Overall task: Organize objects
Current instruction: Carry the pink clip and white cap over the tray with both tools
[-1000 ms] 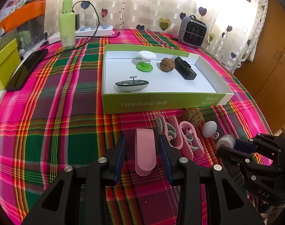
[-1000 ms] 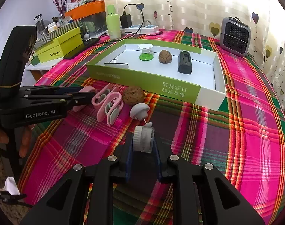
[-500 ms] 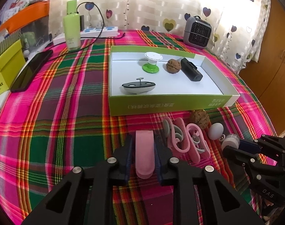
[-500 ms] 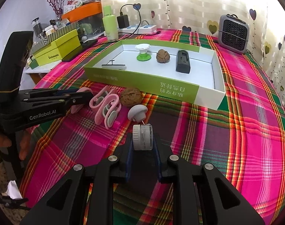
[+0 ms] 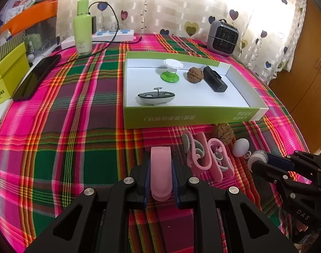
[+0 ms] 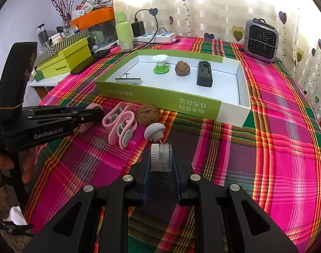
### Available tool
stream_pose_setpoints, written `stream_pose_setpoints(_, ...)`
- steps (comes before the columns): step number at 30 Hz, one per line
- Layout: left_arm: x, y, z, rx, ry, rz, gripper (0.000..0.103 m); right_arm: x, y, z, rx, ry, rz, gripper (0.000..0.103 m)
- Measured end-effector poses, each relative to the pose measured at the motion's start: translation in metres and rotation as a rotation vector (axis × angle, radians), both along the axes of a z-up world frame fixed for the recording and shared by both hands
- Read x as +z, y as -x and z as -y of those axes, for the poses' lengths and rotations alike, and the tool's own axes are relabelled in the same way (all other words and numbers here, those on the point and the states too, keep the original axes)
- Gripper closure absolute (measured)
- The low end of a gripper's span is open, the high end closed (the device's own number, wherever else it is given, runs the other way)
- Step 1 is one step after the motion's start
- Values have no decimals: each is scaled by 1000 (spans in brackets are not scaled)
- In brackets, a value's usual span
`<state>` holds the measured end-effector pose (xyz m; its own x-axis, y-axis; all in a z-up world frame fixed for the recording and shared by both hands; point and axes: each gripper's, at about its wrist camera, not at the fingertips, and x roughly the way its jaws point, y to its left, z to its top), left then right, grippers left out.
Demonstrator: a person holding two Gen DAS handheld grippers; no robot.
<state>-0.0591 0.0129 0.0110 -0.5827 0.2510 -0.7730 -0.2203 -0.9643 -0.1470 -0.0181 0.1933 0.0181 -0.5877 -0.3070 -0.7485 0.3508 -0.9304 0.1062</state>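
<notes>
Pink plastic clip-shaped case, flat and rounded at its near end, sits clamped between the blue pads of my left gripper, whose jaws have just closed on it. From the left wrist I see it low over the pink and green plaid cloth of the counter. Just right of the gripper lie two pink loop-shaped plastic holders with grey parts, then a brown walnut and a small white egg-shaped piece. Further right, my right gripper pinches a white ribbed wheel-shaped cap. Ahead of the left gripper stands the shallow green cardboard box with a white inside; in it are a grey and black oval dish with a pin, a green and white spool, a second walnut and a black rectangular block.

From the right wrist, my right gripper is closed on the white ribbed cap, pads pressing both its faces. Just ahead of it rests the white mushroom-shaped piece, beyond that the walnut near the box's front wall. To the left, the pink holders lie beside my left gripper, with the pink case showing at its tip.
</notes>
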Motion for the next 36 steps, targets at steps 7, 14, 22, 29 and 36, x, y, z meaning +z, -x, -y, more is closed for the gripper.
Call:
stream_pose_setpoints(7, 10, -5, -1, 2, -1, -24, 87, 8, 0, -3, -3, 20, -17, 83)
stream_pose_setpoints(14, 20, -8, -5, -3, -4, -43, 87, 15, 3, -2, 5, 35, -32, 83)
stream_pose_setpoints(22, 28, -5, -8, -7, -8, -58, 87, 24, 9, -3, -4, 43, -54, 83)
stream_pose_setpoints(29, 34, 3, -12, -15, -12, -73, 87, 31, 19, -3, -8, 55, -72, 83)
stream_pose_setpoints(36, 39, 14, -14, -19, -15, -85, 87, 33, 33, -2, -9, 61, -72, 83)
